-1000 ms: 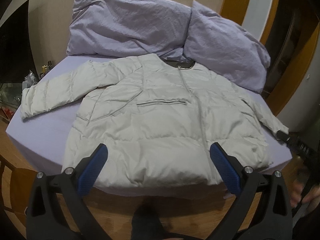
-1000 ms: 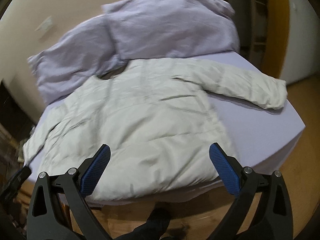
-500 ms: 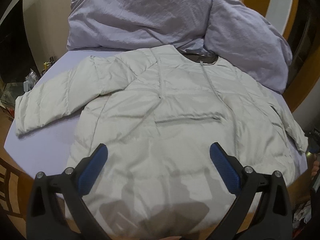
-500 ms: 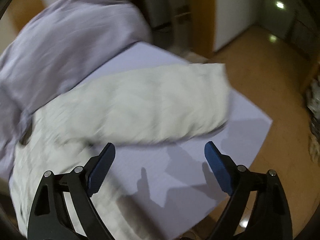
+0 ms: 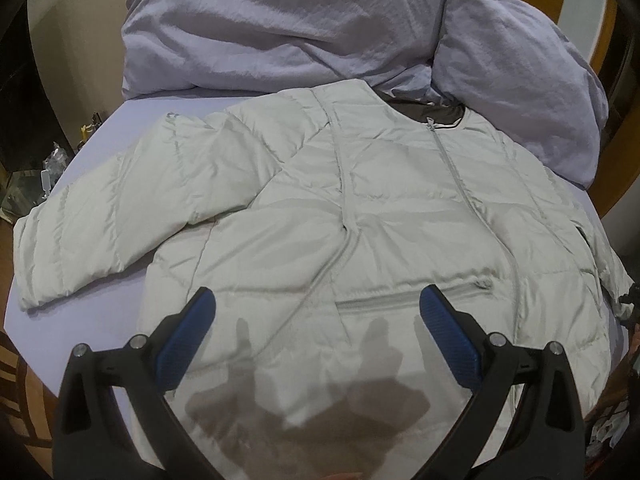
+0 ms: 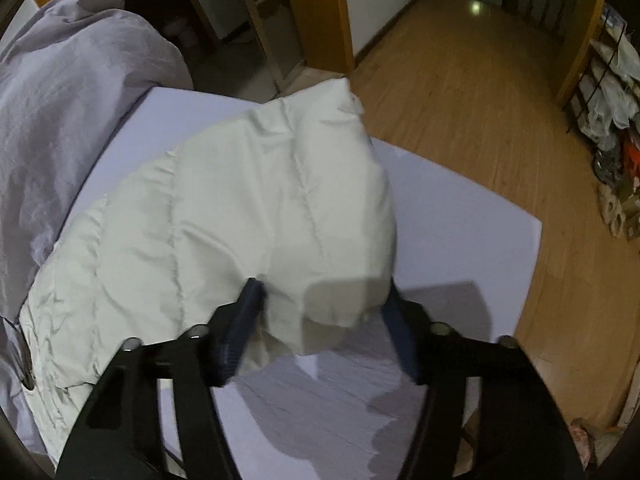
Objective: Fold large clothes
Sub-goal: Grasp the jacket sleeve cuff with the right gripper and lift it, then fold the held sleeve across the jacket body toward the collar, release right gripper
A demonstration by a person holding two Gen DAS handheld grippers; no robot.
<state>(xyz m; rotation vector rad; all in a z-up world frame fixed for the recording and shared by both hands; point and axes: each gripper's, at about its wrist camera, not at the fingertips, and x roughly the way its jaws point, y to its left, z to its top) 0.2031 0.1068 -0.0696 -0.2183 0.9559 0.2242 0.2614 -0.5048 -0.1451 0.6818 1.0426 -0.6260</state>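
A pale grey puffer jacket (image 5: 360, 208) lies front up on the lilac bed sheet (image 5: 80, 320), zipped, collar toward the pillows. One sleeve (image 5: 100, 220) stretches out to the left. My left gripper (image 5: 317, 292) hovers open over the jacket's lower front, by the pocket zipper (image 5: 400, 300), with nothing between its pads. In the right wrist view the other sleeve (image 6: 280, 200) lies across the sheet (image 6: 440, 220). My right gripper (image 6: 322, 292) points steeply down at it, and its jaws are closing with the puffy sleeve end bunched between the pads.
Crumpled lilac bedding (image 5: 280, 20) is piled at the head of the bed, behind the collar. Wooden floor (image 6: 460, 100) lies beyond the bed corner, with an orange door frame (image 6: 316, 12) and cluttered shelves (image 6: 612, 140) at the right. Small clutter (image 5: 52, 164) sits left of the bed.
Both grippers came forward and lower over the bed. The right one swung toward the right sleeve, rolled, and narrowed from wide open onto the sleeve end. The left stayed open.
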